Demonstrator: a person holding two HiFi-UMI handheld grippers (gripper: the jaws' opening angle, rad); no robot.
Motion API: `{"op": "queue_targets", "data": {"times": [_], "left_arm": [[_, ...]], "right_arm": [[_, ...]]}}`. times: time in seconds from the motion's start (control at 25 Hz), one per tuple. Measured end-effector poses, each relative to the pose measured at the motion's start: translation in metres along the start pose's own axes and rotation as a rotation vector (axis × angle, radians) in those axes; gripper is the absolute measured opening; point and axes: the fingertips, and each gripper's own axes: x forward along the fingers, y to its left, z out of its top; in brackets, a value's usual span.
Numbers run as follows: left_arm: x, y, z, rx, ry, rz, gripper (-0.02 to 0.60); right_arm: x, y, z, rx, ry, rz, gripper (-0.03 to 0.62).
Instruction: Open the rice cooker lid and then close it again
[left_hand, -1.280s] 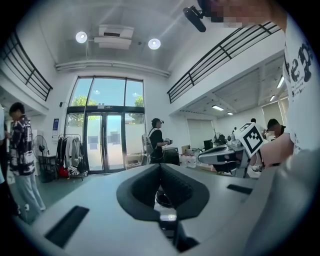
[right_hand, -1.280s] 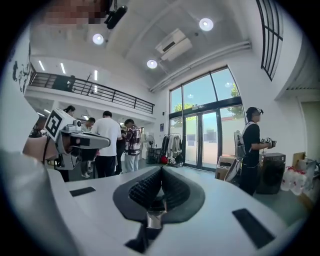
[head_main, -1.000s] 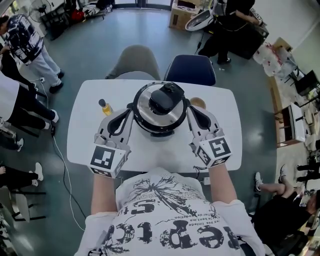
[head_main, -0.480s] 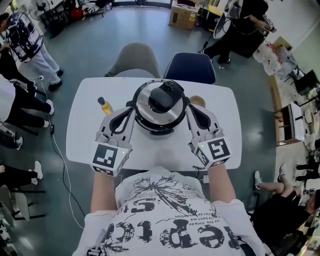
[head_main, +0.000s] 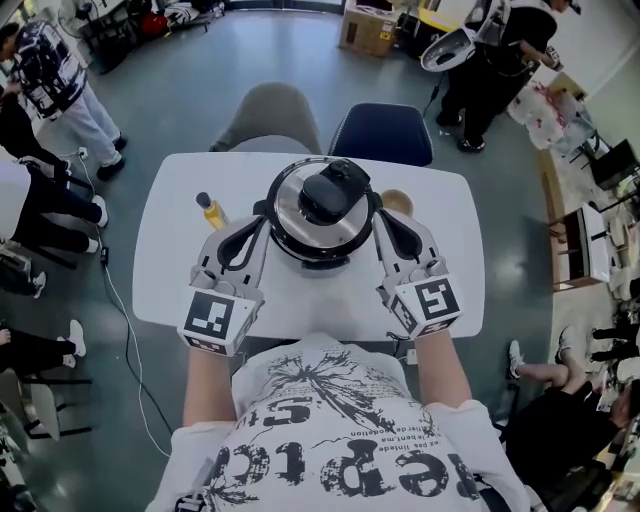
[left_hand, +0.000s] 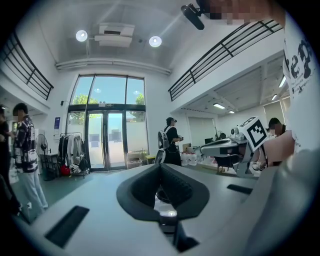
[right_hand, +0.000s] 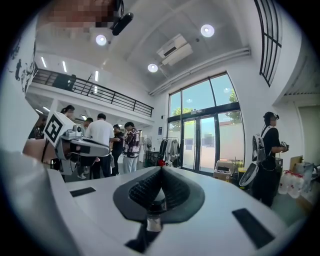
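Item 1, rice cooker (head_main: 322, 240): mid-worktop (head_main: 175, 285), lid (head_main: 292, 215) seated flat, black handle (head_main: 328, 195) on top. This fits a cooker waiting to be opened or one already shut again.

Item 2, left claw (head_main: 260, 224): just left of the cooker, clenched on nothing.

Item 3, right claw (head_main: 381, 224): just right of the cooker, likewise clenched and empty.

I judge I hold both flanking the cooker so either can reach the handle.

Item 4, yellow bottle (head_main: 210, 212): left-rear of the cooker.

Item 5, small cup (head_main: 398, 205): right-rear.
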Motion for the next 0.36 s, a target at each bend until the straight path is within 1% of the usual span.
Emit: {"op": "queue_targets", "data": {"times": [0.16,0.36], "left_arm": [[0.000,0.005,-0.004,-0.012,0.005,0.013,0.014],[-0.002,0.006,-0.012,-0.026,0.010,0.022,0.014]], "right_arm": [[0.002,0.000,-0.006,-0.027,0.013,-0.018,0.012],[0.005,0.003,-0.010,-0.021,0.016,-0.012,0.012]]}}
